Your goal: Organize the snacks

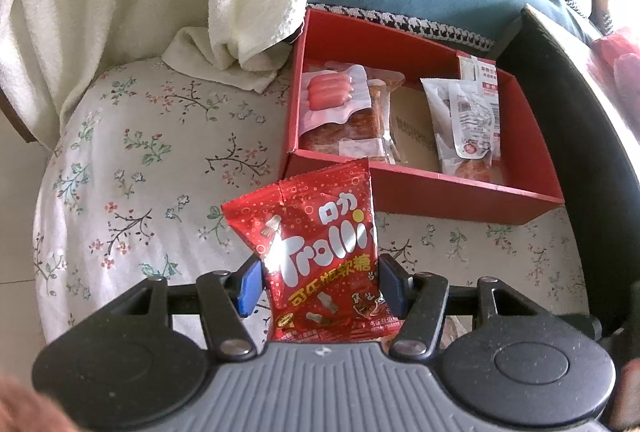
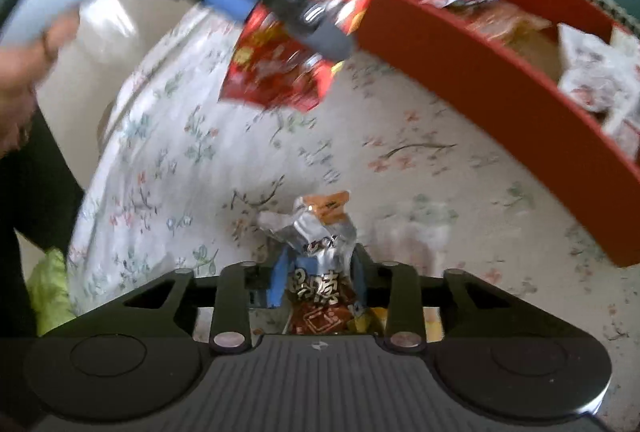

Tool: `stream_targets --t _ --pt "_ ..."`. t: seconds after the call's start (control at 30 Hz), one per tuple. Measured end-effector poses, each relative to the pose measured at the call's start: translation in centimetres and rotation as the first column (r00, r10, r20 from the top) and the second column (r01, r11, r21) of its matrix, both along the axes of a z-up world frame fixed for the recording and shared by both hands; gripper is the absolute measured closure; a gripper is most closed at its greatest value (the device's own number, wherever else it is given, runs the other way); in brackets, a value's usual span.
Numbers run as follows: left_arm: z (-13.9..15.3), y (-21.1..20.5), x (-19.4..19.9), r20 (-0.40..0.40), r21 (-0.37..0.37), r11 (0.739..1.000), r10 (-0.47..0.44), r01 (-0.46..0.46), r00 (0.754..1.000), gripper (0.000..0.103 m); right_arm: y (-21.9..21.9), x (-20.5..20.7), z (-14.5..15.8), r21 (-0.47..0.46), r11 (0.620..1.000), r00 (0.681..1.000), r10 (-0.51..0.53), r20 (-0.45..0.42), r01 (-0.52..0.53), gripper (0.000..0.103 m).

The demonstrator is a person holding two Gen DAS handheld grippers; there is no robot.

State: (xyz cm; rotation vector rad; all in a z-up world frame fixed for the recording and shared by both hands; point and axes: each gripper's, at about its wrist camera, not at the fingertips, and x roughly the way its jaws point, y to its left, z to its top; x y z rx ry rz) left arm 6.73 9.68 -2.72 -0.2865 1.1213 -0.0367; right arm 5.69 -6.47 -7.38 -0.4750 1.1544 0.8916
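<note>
1. The left claw (image 1: 316,288) is clamped on a red gummy packet (image 1: 316,252), which is held upright just in front of the red box (image 1: 460,191).
2. The right claw (image 2: 318,284) is closed around a crumpled silver snack packet (image 2: 320,236), held above the floral cloth (image 2: 400,159), near the red box's front wall.
3. Vacuum-sealed sausages (image 1: 330,91) and white sachets (image 1: 464,119) are already laid inside the red box.
4. Materials: glossy, slippery foil on both packets; rigid, straight-walled cardboard in the red box; soft, rumpled fabric beneath it.
5. Risk: slick foil may be lost from the pads, since only a narrow part of each packet is gripped.
6. Risk: a packet may be snagged on the red box's front wall if carried across too low.
</note>
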Motion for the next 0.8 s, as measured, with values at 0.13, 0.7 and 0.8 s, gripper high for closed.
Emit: stream_targets --t 0.13,0.7,0.8 --pt "0.1 -0.3 0.0 0.007 0.000 1.000 -0.012 0.012 1.000 0.052 2.2 -1.6 -0.3 -0.021 0.994 0.989 0.109 0.103 -0.107 0.034" --pt "0.6 0.4 -0.1 0.023 -0.001 1.000 0.008 -0.008 1.000 0.052 -1.5 2.0 3.4 0.068 0.995 0.993 -0.081 0.082 0.076 0.078" --pt "0.5 0.4 -0.1 0.019 0.004 1.000 0.013 -0.013 1.000 0.052 -1.2 1.6 3.0 0.059 0.997 0.996 -0.056 0.070 0.052 0.077"
